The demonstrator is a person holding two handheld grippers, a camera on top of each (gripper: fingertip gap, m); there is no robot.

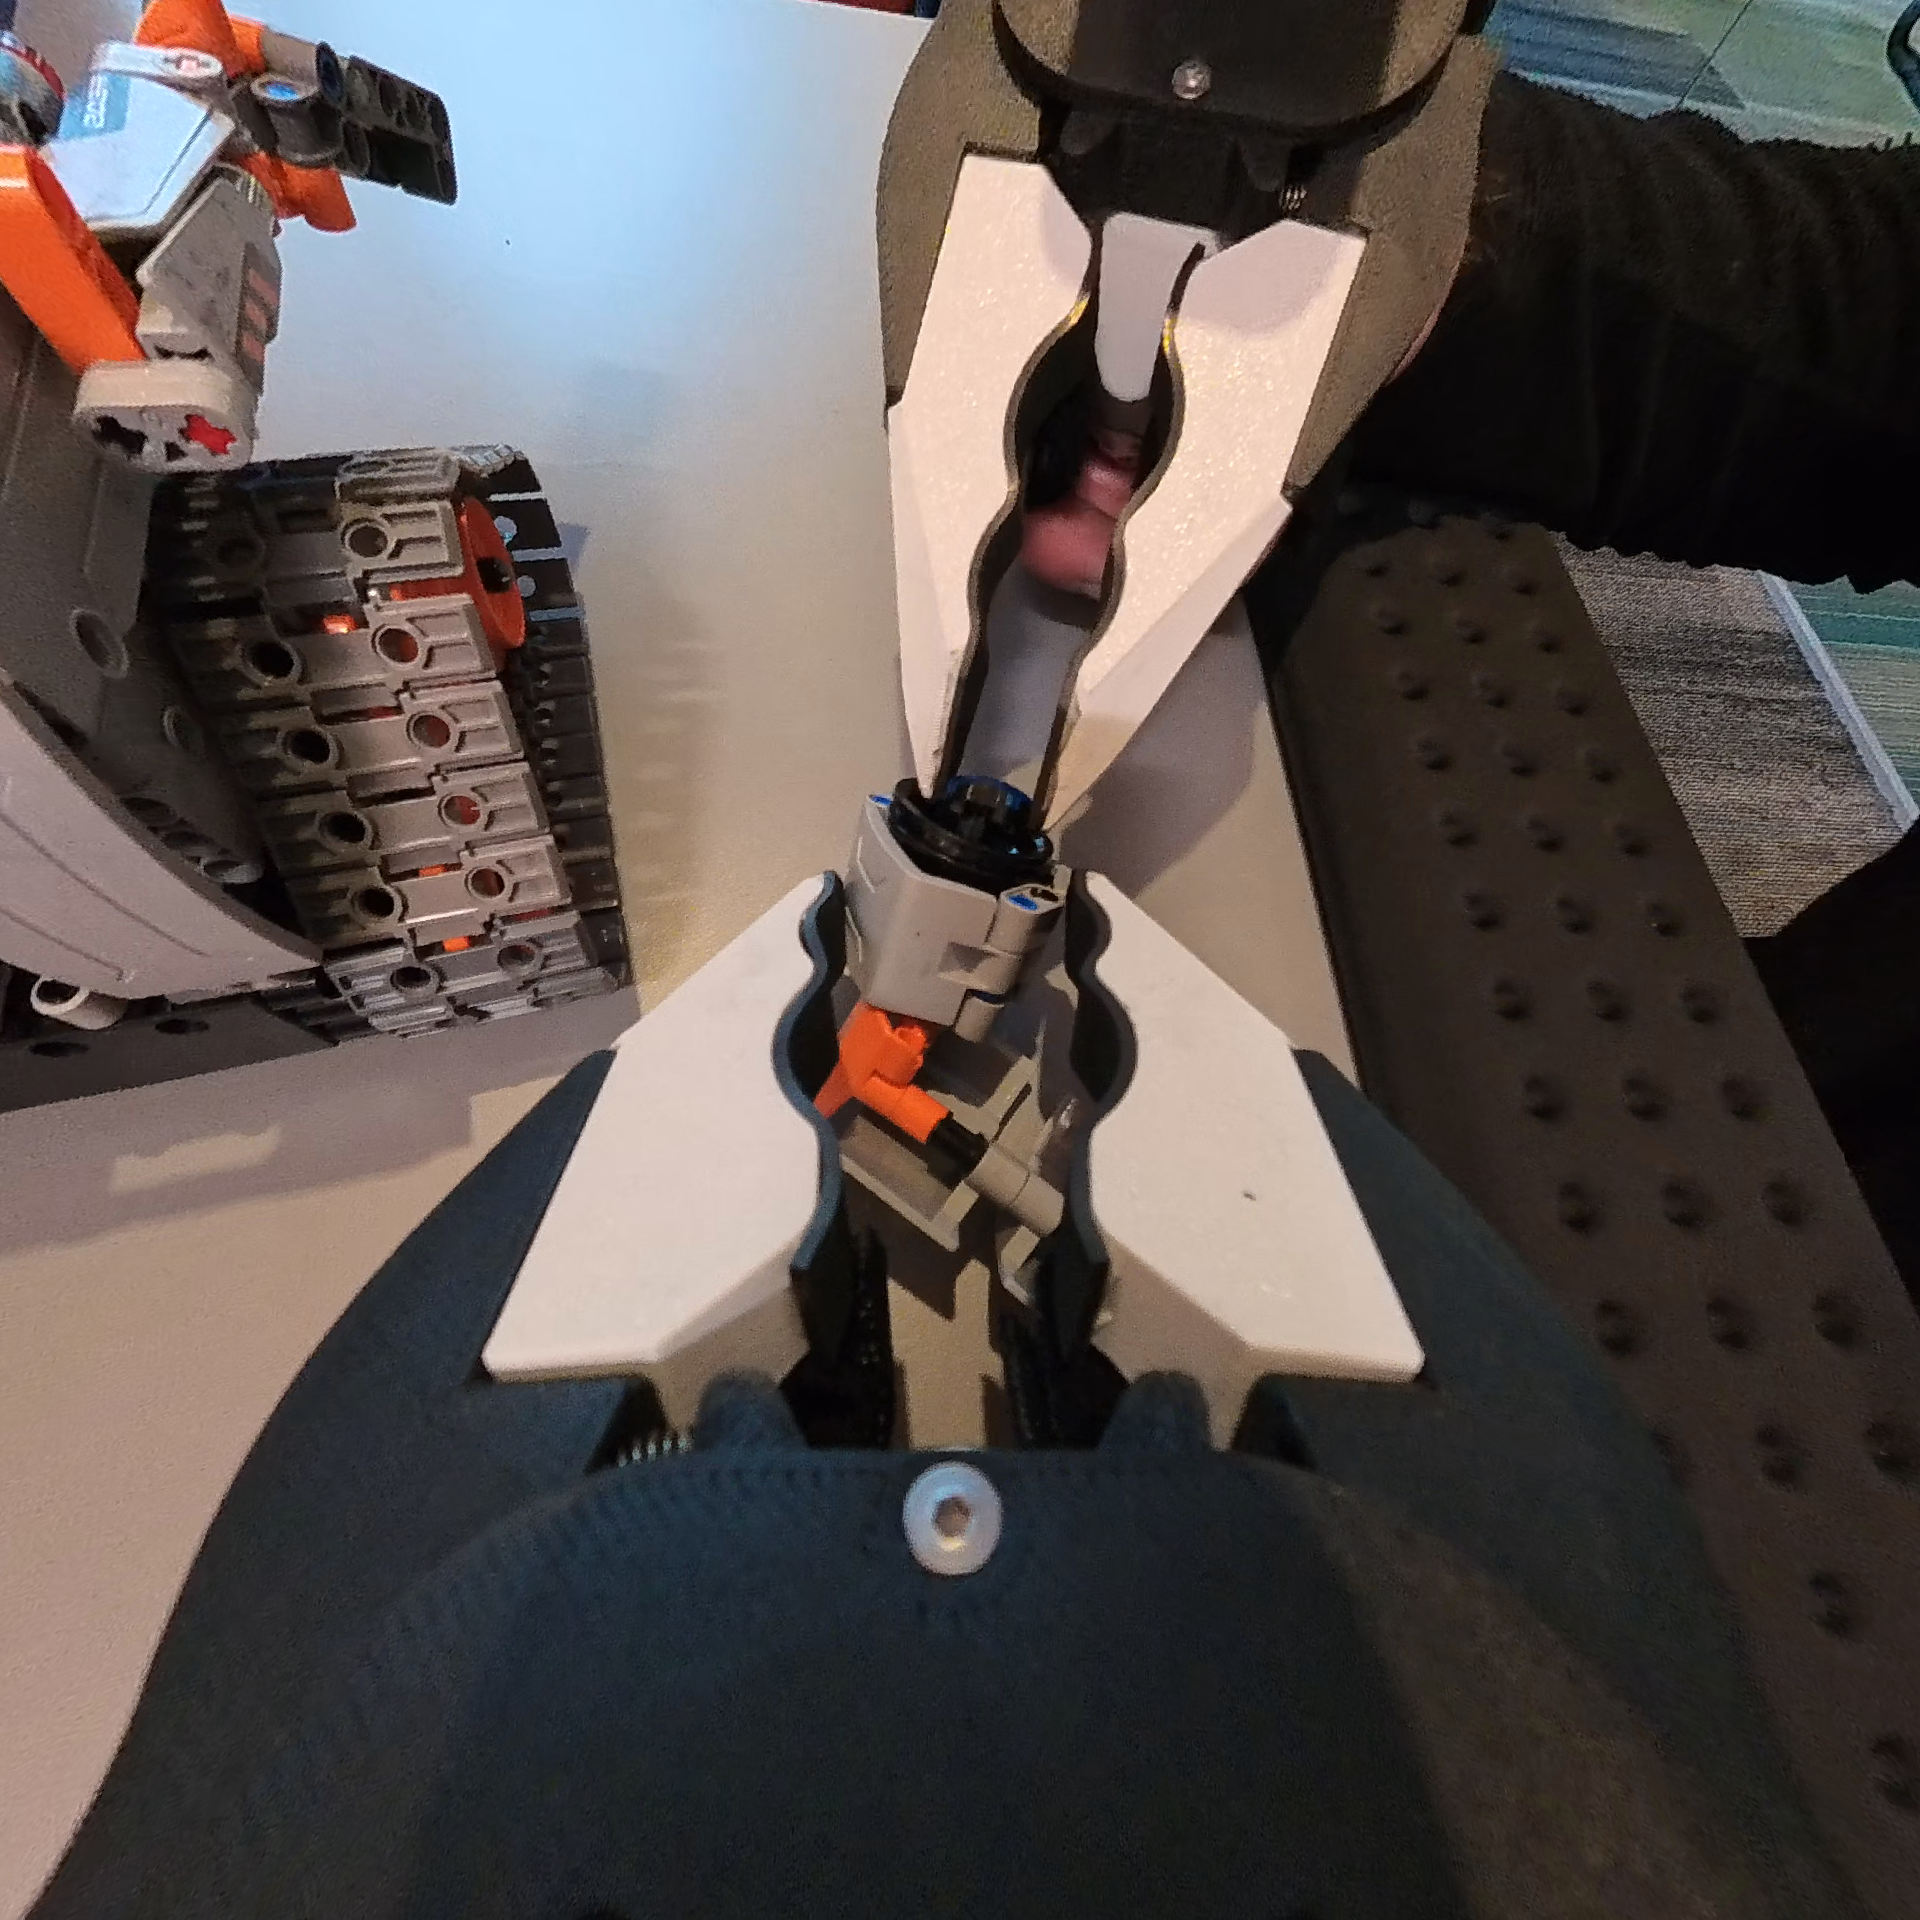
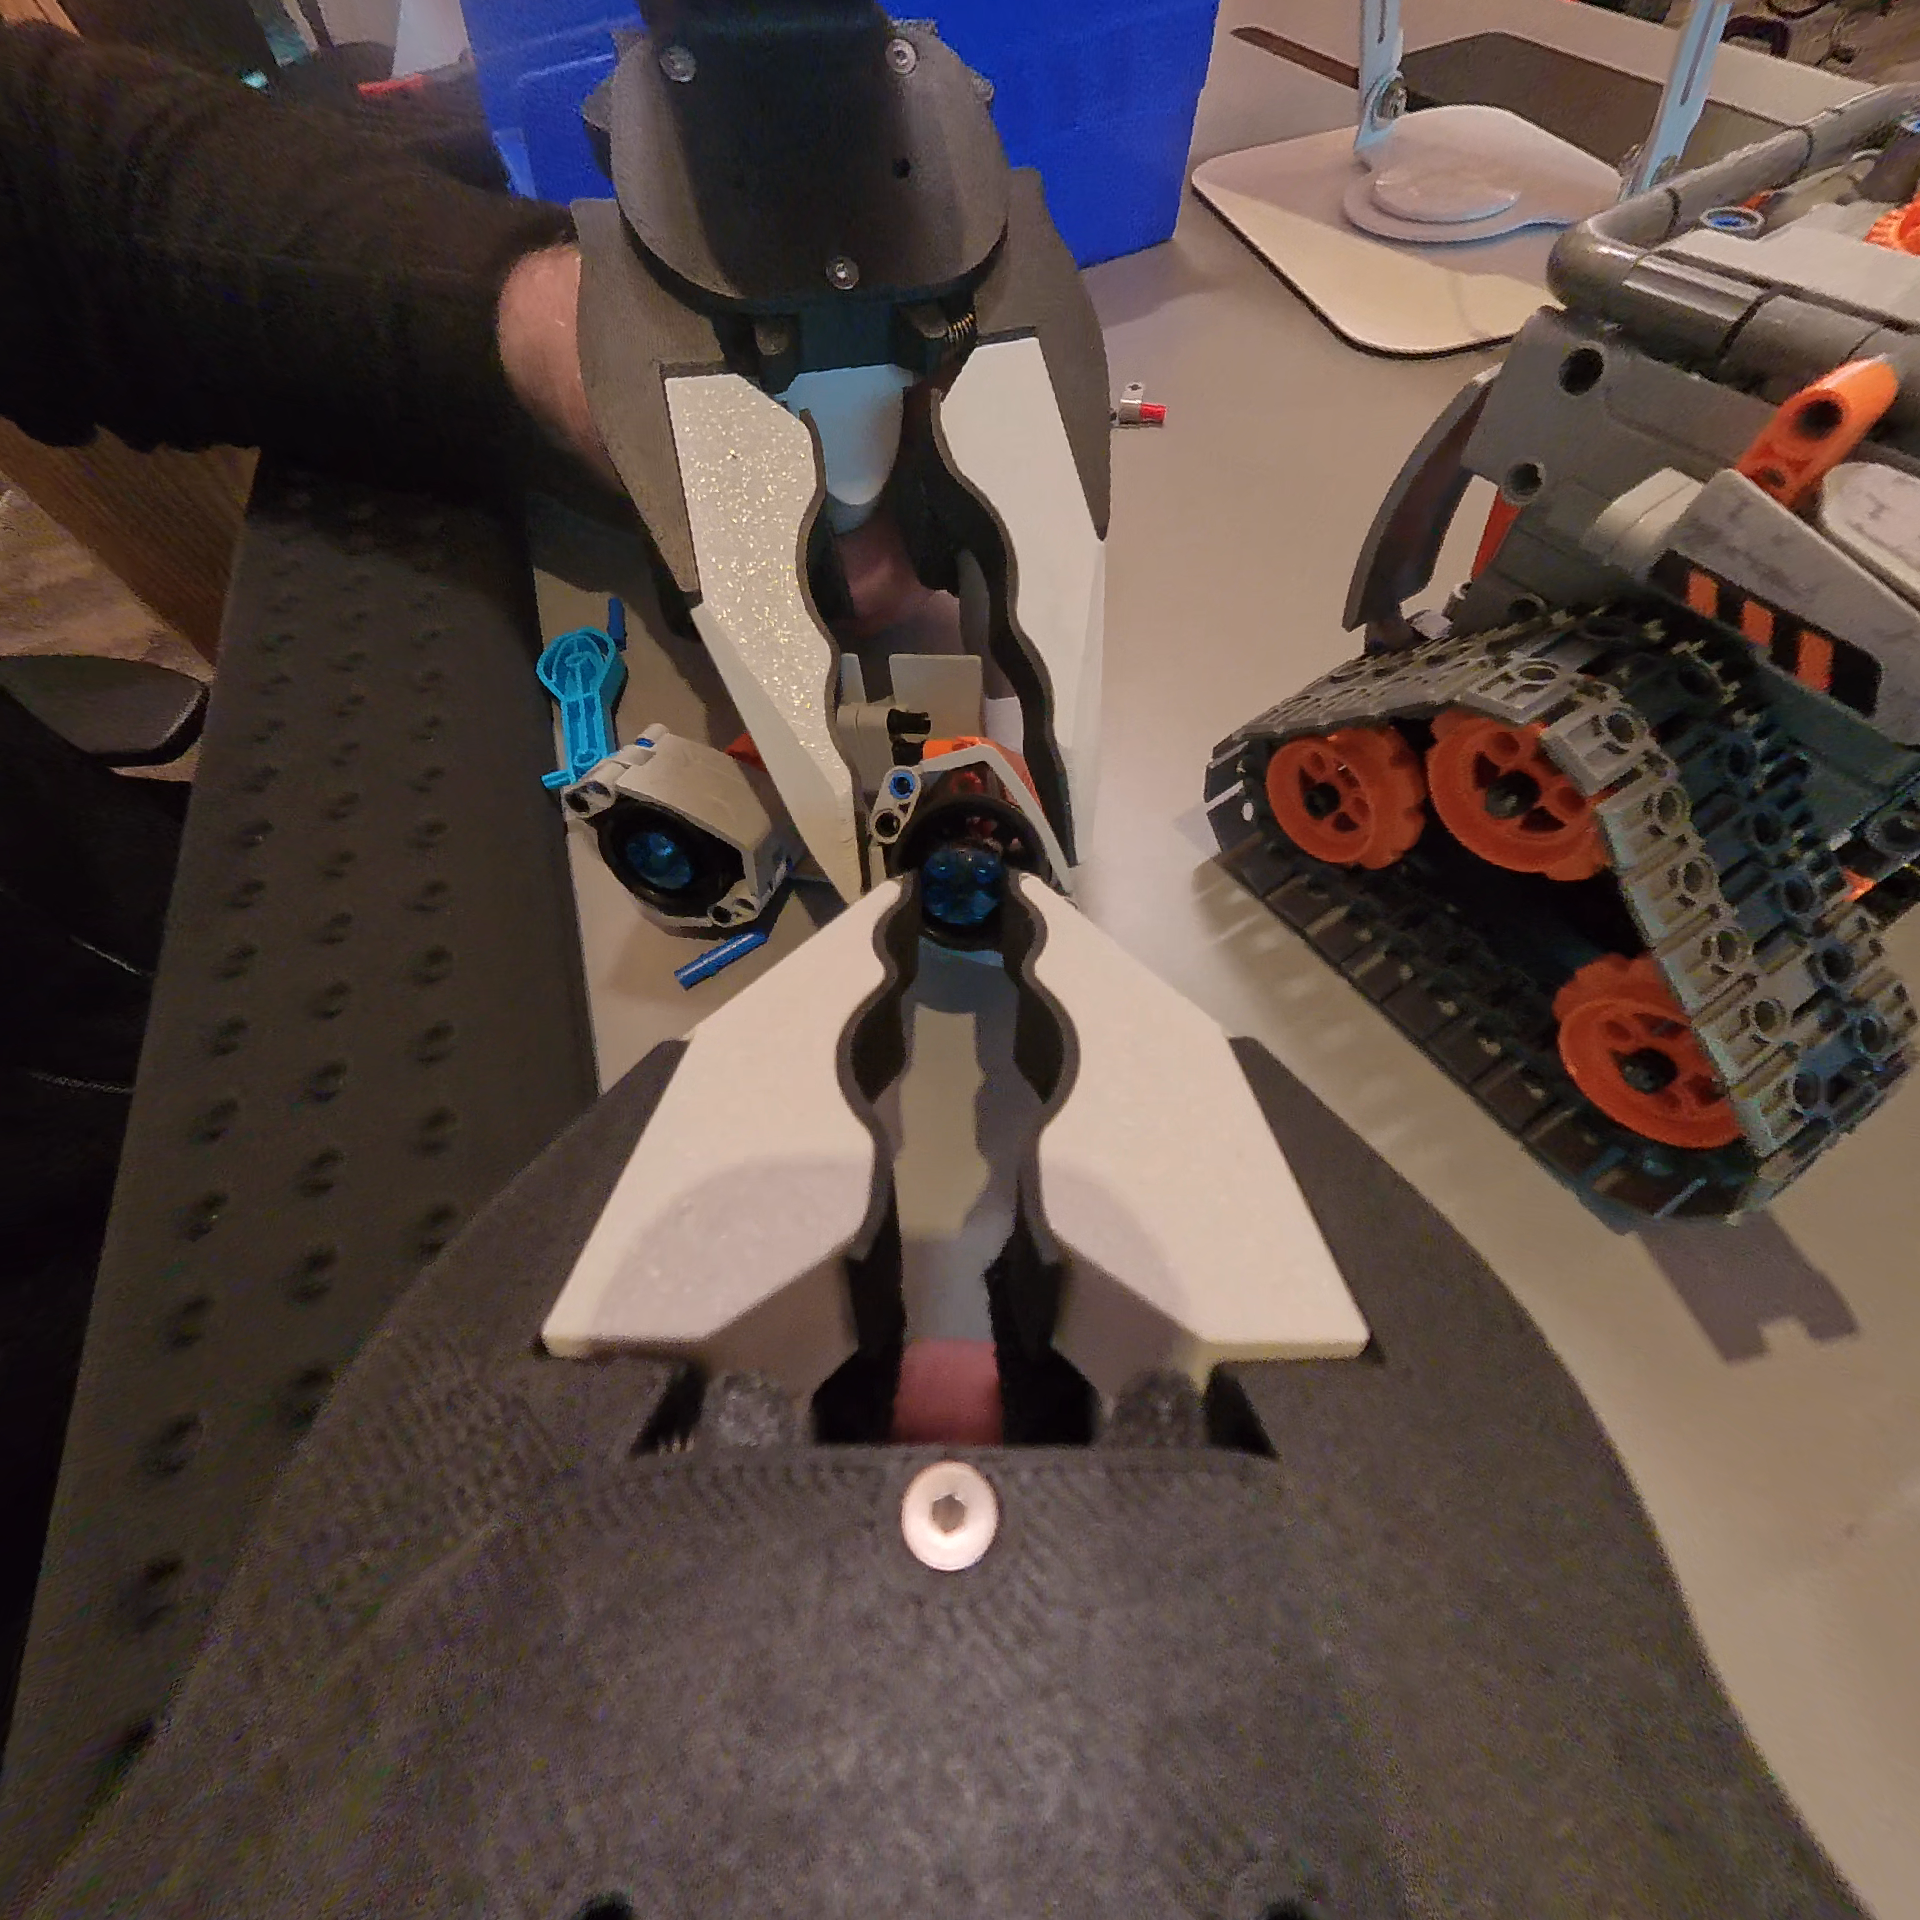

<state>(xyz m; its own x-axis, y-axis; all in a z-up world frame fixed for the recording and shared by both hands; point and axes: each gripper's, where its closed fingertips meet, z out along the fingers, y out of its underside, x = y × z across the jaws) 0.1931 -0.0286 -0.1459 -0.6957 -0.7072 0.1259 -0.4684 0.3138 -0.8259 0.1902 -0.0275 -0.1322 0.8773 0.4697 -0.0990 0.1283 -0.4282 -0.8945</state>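
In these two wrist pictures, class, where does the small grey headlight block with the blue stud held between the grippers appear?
Left wrist view: the headlight block sits just above centre, between the left gripper's fingertips.
Right wrist view: the headlight block sits just above centre, at the right gripper's fingertips.
Shared landmark: the tracked vehicle model, left in the first, right in the second.

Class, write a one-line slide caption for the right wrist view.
Two grippers meet at a small grey brick module, beside a tracked brick vehicle.

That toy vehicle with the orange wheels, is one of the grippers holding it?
No, the tracked toy vehicle stands alone on the table, while both grippers meet at a small grey brick piece beside it.
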